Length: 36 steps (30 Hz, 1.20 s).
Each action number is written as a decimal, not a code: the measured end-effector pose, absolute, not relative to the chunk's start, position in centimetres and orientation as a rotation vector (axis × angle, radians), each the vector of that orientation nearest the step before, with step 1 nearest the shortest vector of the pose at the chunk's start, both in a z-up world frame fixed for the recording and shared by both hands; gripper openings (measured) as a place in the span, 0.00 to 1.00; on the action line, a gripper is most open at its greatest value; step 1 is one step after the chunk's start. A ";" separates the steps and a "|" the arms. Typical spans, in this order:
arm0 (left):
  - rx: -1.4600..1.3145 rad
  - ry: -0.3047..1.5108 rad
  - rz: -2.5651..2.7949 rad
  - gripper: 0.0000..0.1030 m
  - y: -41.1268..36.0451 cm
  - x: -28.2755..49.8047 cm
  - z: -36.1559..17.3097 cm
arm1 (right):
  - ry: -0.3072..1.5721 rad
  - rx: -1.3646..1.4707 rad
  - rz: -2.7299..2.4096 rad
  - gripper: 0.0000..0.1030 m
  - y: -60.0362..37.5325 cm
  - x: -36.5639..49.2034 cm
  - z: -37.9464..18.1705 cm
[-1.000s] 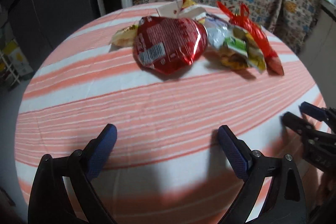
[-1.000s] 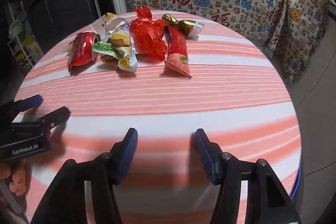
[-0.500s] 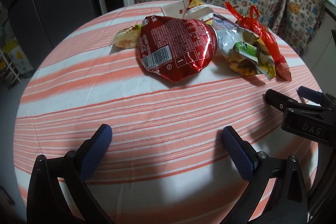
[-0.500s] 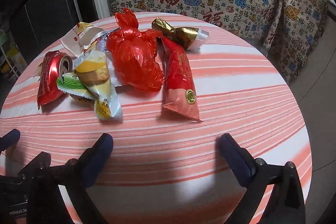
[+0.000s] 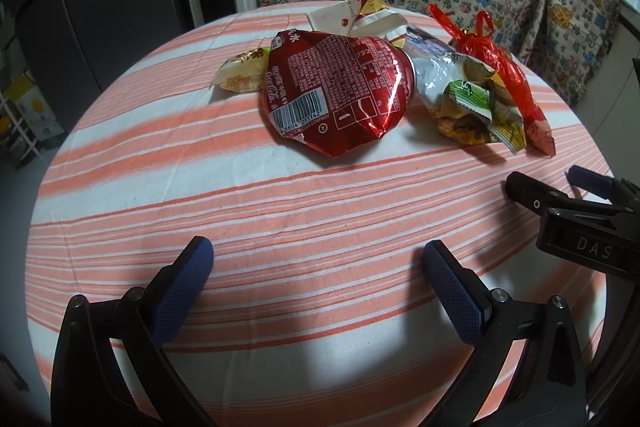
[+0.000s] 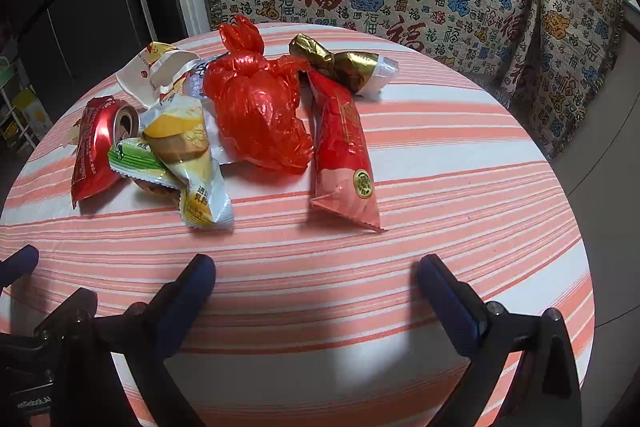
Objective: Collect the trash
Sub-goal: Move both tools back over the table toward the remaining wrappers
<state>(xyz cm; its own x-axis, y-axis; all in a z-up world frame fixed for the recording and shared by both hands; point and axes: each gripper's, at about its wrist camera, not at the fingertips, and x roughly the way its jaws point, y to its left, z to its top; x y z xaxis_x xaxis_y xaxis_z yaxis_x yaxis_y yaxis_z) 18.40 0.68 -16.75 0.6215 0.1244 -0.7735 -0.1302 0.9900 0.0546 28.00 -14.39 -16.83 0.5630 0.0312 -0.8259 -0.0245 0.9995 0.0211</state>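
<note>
Both grippers, left gripper (image 5: 318,259) and right gripper (image 6: 316,273), gape fully wide and empty near the table's (image 6: 460,187) front edge. Trash pile (image 6: 256,115) sits toward the far edge. Advise starting with the nearest red wrapper (image 6: 346,155), pinching across its narrow width.

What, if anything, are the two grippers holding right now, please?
Nothing: the left gripper and the right gripper both stand open over bare tablecloth, short of the trash pile.
</note>
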 end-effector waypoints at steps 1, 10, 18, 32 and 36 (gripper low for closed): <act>-0.007 0.888 0.145 1.00 0.7 18.4 -16.8 | 0.972 0.008 0.033 1.00 -14.4 28.0 -16.8; -0.004 0.889 0.149 1.00 0.7 18.5 -16.8 | 0.972 0.008 0.032 1.00 -14.4 28.0 -16.9; -0.003 0.889 0.150 1.00 0.6 18.6 -16.8 | 0.971 0.008 0.031 1.00 -14.3 28.0 -16.9; -0.004 0.889 0.152 1.00 0.5 18.5 -16.8 | 0.970 0.008 0.028 1.00 -14.3 28.1 -16.9; -0.002 0.888 0.153 1.00 0.4 18.5 -16.8 | 0.970 0.009 0.028 1.00 -14.3 28.0 -16.9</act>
